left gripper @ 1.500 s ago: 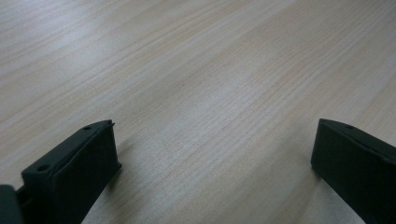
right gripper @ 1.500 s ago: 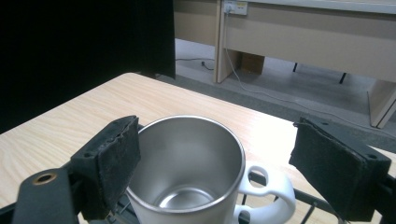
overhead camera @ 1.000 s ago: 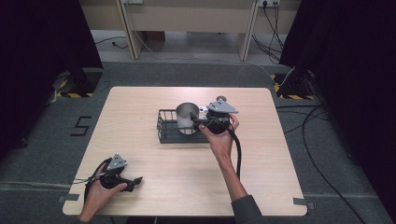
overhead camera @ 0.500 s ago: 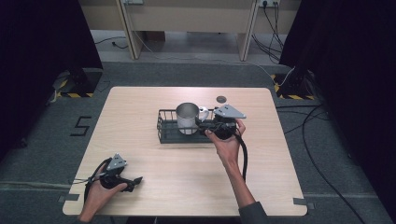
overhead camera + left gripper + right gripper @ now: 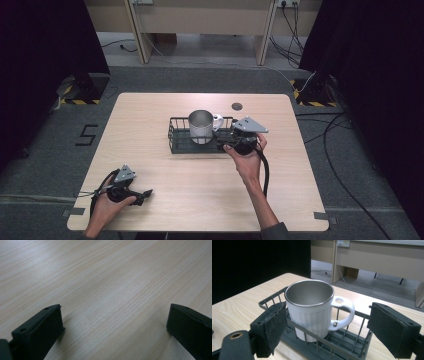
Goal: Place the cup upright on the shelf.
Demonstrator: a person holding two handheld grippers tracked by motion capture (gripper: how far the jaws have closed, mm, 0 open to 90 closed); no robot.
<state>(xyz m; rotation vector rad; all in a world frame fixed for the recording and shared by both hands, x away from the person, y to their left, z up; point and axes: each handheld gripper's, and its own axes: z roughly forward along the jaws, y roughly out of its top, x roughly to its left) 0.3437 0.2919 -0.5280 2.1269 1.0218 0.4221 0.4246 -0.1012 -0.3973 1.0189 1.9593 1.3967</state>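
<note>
A white mug [image 5: 201,126] with a steel-coloured inside stands upright in a black wire basket [image 5: 175,137] at mid-table, its handle pointing right. My right gripper [image 5: 226,144] sits at the basket's right end, aimed at the mug. In the right gripper view the mug [image 5: 310,307] stands beyond the padded jaws; the right gripper [image 5: 329,316] is open, its pads wide apart and touching nothing. The basket rim [image 5: 270,305] runs just past the jaw tips. My left gripper [image 5: 145,193] rests near the table's front left corner, and in the left gripper view it [image 5: 112,320] is open over bare wood.
The light wooden table [image 5: 310,165] carries a small dark round mark [image 5: 236,106] behind the basket. A black cable [image 5: 263,172] trails from the right gripper along the forearm. Dark curtains and desk legs stand beyond the far edge.
The right hand has drawn back from the mug toward the near right, uncovering the round mark on the table. The left hand has kept still.
</note>
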